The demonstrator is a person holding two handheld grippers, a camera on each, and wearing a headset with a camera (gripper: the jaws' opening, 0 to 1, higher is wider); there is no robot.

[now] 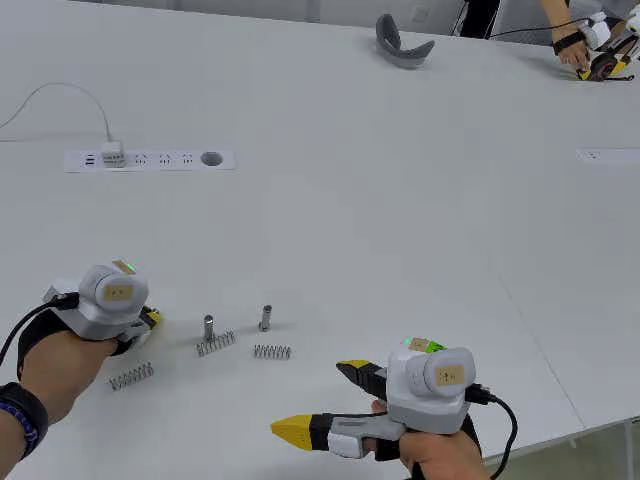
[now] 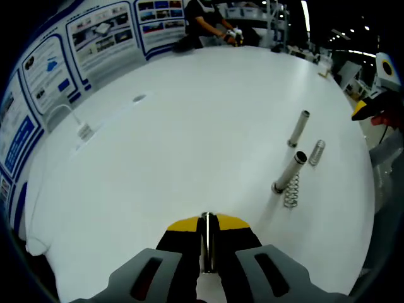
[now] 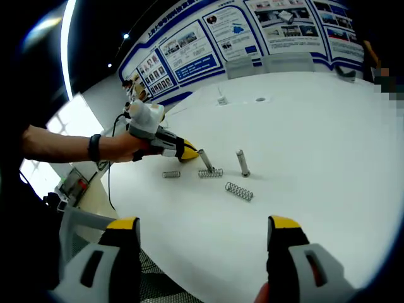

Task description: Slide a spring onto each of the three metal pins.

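In the left gripper view, the left gripper (image 2: 206, 222) is closed on a thin metal pin, the held pin (image 2: 206, 245). It lies straight along the slit between the two jaws, at the bottom centre of the frame. I think it is held so that a spring can be pushed over one end, but the free end is hard to see from here.

The right gripper (image 1: 322, 399), in the lower right of the head view, has its jaws spread wide with nothing between them (probably it is ready to fetch a spring).

Two more pins stand upright on the white table (image 1: 400, 200), in the lower left part of the head view: the left pin (image 1: 208, 327) and the right pin (image 1: 265, 318). Neither of them wears a spring.

All three springs lie flat on the table. The first spring (image 1: 215, 343) is just beside the foot of the left pin, and the second spring (image 1: 272, 351) is near the right pin. The third spring (image 1: 131, 376) is lower in the frame, under the left gripper. By my judgement, no pin is finished yet.
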